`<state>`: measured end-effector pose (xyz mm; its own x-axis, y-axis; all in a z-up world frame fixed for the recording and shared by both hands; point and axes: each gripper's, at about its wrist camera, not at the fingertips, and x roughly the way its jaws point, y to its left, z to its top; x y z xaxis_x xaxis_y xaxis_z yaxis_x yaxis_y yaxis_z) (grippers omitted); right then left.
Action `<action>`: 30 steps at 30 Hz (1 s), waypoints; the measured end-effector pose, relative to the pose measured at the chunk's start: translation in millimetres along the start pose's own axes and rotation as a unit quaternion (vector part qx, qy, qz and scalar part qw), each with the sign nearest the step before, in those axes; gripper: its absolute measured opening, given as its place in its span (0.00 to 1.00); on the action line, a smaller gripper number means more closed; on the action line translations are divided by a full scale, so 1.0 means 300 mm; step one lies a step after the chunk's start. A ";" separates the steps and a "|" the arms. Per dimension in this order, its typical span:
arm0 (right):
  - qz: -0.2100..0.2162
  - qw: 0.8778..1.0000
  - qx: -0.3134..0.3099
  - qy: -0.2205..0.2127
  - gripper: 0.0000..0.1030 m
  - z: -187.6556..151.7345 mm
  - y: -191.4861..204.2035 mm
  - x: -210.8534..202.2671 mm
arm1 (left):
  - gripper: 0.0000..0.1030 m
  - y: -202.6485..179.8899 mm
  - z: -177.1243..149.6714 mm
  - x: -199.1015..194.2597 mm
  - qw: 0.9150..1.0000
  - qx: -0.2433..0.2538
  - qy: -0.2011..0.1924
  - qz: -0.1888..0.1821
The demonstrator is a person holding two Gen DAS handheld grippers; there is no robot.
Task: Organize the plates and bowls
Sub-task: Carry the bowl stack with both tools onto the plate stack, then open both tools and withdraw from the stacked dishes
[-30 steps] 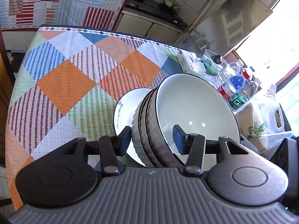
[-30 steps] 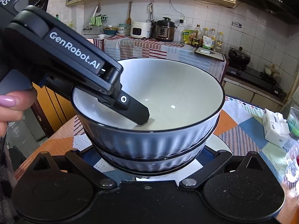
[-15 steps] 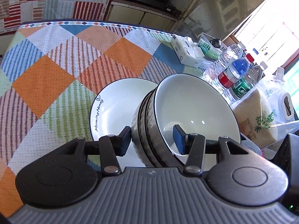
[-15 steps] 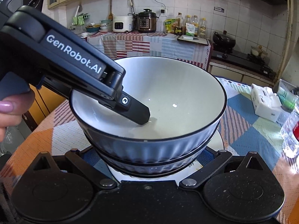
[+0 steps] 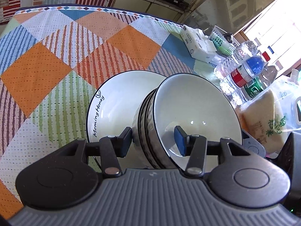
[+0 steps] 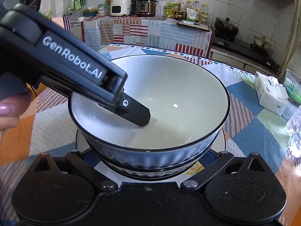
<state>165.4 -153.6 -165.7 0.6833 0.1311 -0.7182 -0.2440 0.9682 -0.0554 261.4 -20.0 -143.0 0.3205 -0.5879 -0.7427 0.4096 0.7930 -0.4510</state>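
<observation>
White tiled walls [image 6: 254,9] back a counter [image 6: 146,30] draped in striped patchwork cloth. A stove [image 6: 244,45] stands beyond the worktop's [image 5: 56,60] far edge. Bright daylight floods a window [image 5: 278,24].

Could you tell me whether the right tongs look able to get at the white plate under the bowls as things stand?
Probably not cleanly. The stacked bowls cover most of the plate, leaving only its rim exposed, and the left tongs are clamped on the bowls' wall. The right tongs' spread fingers flank the stack.
</observation>
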 end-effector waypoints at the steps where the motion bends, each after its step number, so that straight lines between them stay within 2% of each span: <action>1: 0.001 1.000 -0.001 0.002 1.00 -0.002 -0.003 0.004 | 0.46 -0.001 0.001 0.003 1.000 0.001 -0.002 0.001; 11: 0.008 1.000 -0.001 -0.008 1.00 0.013 -0.023 0.024 | 0.46 0.015 0.029 0.023 1.000 -0.013 0.007 0.005; 19: -0.001 1.000 -0.001 0.008 1.00 0.041 -0.015 0.036 | 0.45 0.004 0.034 0.016 1.000 -0.011 0.017 0.017; 24: -0.025 0.999 0.041 0.022 1.00 0.045 0.001 0.032 | 0.47 -0.011 0.031 -0.031 0.999 -0.016 0.018 0.024; 27: -0.016 0.998 0.052 0.009 1.00 0.017 0.013 0.010 | 0.49 -0.045 0.030 -0.083 0.999 0.002 0.012 0.049; 30: -0.038 0.999 0.027 -0.018 0.98 -0.009 0.032 -0.045 | 0.50 -0.098 0.015 -0.140 0.997 0.039 0.000 0.071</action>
<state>152.0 -146.7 -158.6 0.7227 0.0636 -0.6882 -0.1539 0.9856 -0.0706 239.7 -19.3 -96.2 0.3789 -0.4712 -0.7965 0.4259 0.8529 -0.3020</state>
